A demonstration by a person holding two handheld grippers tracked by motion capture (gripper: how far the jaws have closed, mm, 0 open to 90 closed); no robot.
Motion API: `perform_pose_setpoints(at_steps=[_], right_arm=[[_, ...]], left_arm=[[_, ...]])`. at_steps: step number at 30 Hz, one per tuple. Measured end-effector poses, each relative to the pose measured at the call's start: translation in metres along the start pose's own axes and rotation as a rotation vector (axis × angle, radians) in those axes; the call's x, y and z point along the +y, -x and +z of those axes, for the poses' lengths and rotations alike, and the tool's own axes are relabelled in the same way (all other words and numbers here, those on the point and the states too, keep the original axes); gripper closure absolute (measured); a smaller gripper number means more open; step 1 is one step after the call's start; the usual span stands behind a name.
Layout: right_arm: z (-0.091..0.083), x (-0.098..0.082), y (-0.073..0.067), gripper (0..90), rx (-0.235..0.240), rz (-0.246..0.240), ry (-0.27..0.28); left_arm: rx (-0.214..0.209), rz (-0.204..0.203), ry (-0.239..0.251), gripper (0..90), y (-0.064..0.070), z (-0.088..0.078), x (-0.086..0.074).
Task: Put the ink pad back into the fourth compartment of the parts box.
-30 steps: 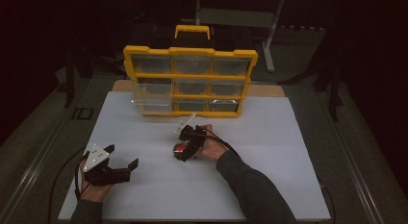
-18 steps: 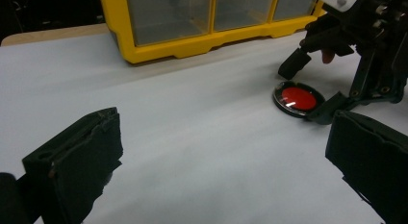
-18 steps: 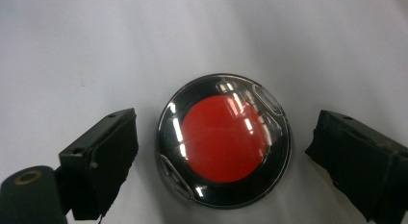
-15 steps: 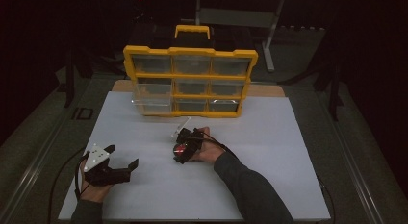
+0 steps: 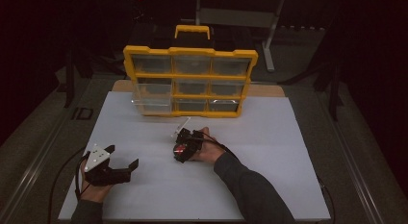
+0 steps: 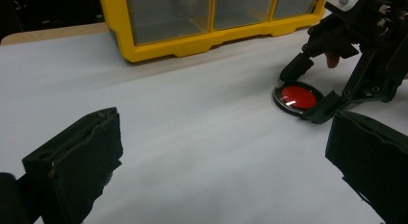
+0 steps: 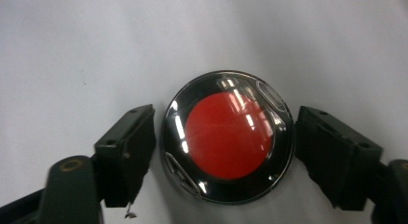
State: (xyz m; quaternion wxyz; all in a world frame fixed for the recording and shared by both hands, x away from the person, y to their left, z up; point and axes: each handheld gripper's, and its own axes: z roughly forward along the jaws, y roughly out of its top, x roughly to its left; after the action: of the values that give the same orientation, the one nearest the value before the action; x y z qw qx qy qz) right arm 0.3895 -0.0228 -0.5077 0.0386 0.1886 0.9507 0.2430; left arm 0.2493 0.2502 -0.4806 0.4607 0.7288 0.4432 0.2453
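A glossy red-and-black disc [image 7: 227, 136], seemingly plastic, mirrors the lights on a smooth matt white table [image 5: 269, 185]; behind it, a yellow plastic organizer [image 5: 190, 82] with clear drawers.

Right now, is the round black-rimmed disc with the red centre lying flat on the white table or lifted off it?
Lying flat: the round black-rimmed disc rests face up on the white table, between the right gripper jaws, which have just been closing.

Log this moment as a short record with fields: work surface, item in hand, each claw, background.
surface: white table top
item: round black disc with red centre, lying flat
right claw: jaws either side of the disc, just been closing; contact not clear
left claw: open, nothing between its jaws, apart from the disc
background: yellow organiser case with clear compartments, standing upright at the far edge
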Motion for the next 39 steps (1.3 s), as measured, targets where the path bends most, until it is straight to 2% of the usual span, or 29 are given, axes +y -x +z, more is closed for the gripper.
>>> perform_pose_setpoints(at_steps=[4,19,20,27,39], right_arm=[[-0.002,0.0,-0.001,29.1,-0.011,-0.003,-0.01],[-0.002,0.001,-0.002,29.2,-0.013,0.003,-0.015],[-0.003,0.002,-0.001,29.2,-0.024,-0.016,-0.025],[-0.011,0.003,0.0,29.2,-0.031,0.009,-0.018],[-0.028,0.008,0.003,29.2,-0.05,0.0,-0.004]], left_arm=[[0.001,0.001,0.0,0.0,0.0,0.0,0.0],[-0.003,0.01,-0.012,0.0,0.001,0.002,-0.001],[-0.004,0.01,-0.012,0.0,0.001,0.002,-0.001],[-0.008,0.013,-0.011,0.0,0.001,0.002,0.0],[-0.007,0.013,-0.01,0.0,0.002,0.002,-0.001]])
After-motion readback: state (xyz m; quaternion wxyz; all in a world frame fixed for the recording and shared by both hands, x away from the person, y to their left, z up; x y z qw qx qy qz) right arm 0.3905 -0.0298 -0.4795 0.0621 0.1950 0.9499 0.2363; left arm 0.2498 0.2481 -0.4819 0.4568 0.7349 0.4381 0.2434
